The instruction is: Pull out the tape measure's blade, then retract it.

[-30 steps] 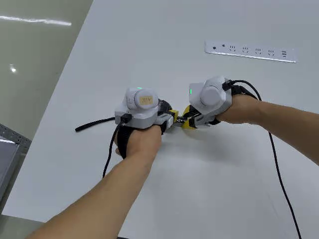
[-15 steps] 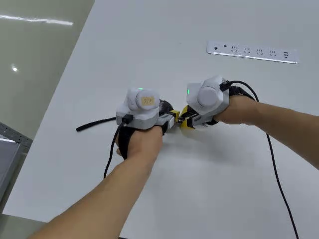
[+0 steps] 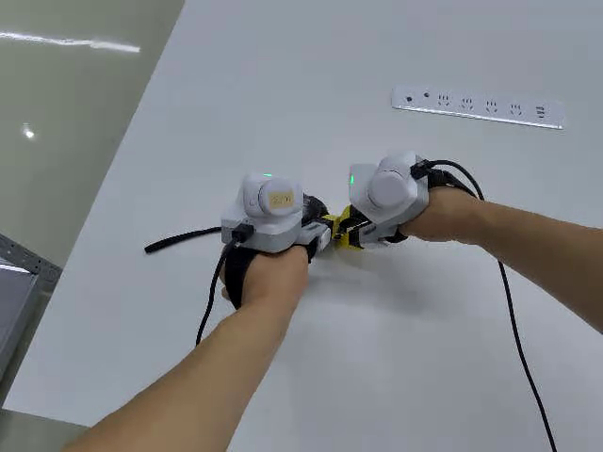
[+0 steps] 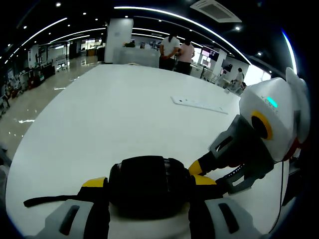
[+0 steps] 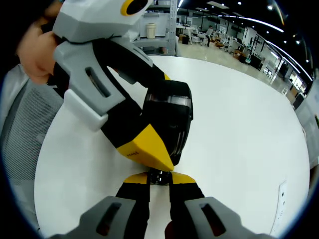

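The black tape measure (image 4: 149, 184) sits between my left gripper's yellow-tipped jaws, which are shut on its case. In the head view a little of the case (image 3: 315, 206) shows between the two grippers. My left gripper (image 3: 323, 233) points right and my right gripper (image 3: 345, 230) points left, nearly tip to tip. In the right gripper view my right gripper (image 5: 159, 179) is shut on the blade's end hook, right at the mouth of the case (image 5: 169, 117). Almost no blade shows between hook and case. The right gripper's body (image 4: 259, 134) comes in from the right of the left gripper view.
A white power strip (image 3: 478, 105) lies at the far right of the white table (image 3: 283, 94). A black strap (image 3: 179, 237) trails left from the tape measure. Black cables (image 3: 518, 339) run back along both arms. The table's left edge (image 3: 122, 151) drops to the floor.
My right gripper has moved a little to the left, closing the small gap to the left gripper and the case. The left gripper has held still.
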